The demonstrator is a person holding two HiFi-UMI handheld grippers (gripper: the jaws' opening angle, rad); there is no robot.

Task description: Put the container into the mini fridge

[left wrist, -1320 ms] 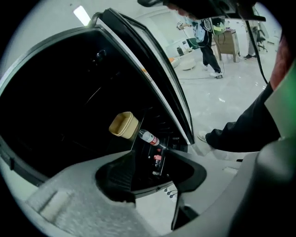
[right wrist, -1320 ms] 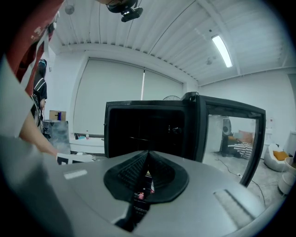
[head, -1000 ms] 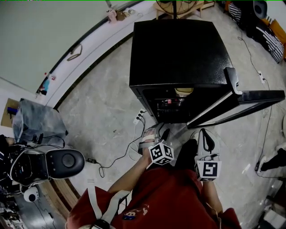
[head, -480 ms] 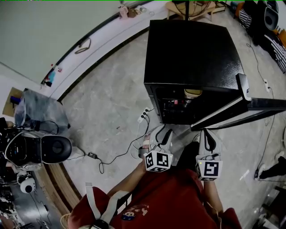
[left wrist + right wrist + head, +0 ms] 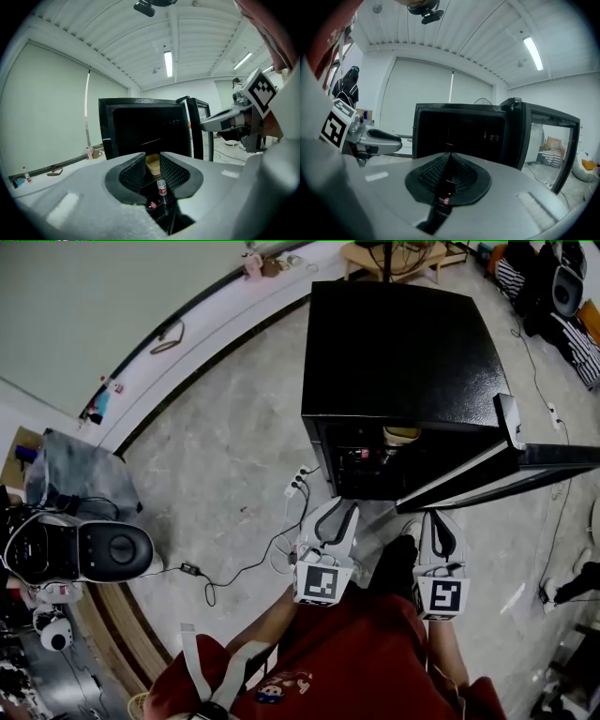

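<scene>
Evidently the placing is done. Mini fridge [image 5: 394, 352]: black, standing on the grey floor [image 5: 216, 484], cavity facing the person. Door [image 5: 511, 465]: swung wide open to the right in the head view. Left tongs [image 5: 335, 515]: held level before the opening, well short of it; jaws part-way apart, have just been closing, nothing between the pads. Right tongs [image 5: 437, 519]: beside the left, jaws pressed together, nothing held. Container [image 5: 401, 435]: a pale tub, already inside the fridge on a shelf, apparently near the front, clear of both tongs.

Step in hand, as judged: the container is delivered and released; the task proper looks complete bar the door. Next move, if the door is to be shut, calls for one of the tongs to reach round to the door's outer face and push it through its arc; the right tongs are nearer it. Care is needed that the door clears the tub.

Views compared: head view alone shows the door's full swing and both tongs side by side. Left gripper view alone shows the tub squarely through the gap of its own jaws, with a small red-banded bottle [image 5: 161, 187] lower in the cavity. Right gripper view shows its meeting pads and the door's inner edge, but the container cannot be made out there
</scene>
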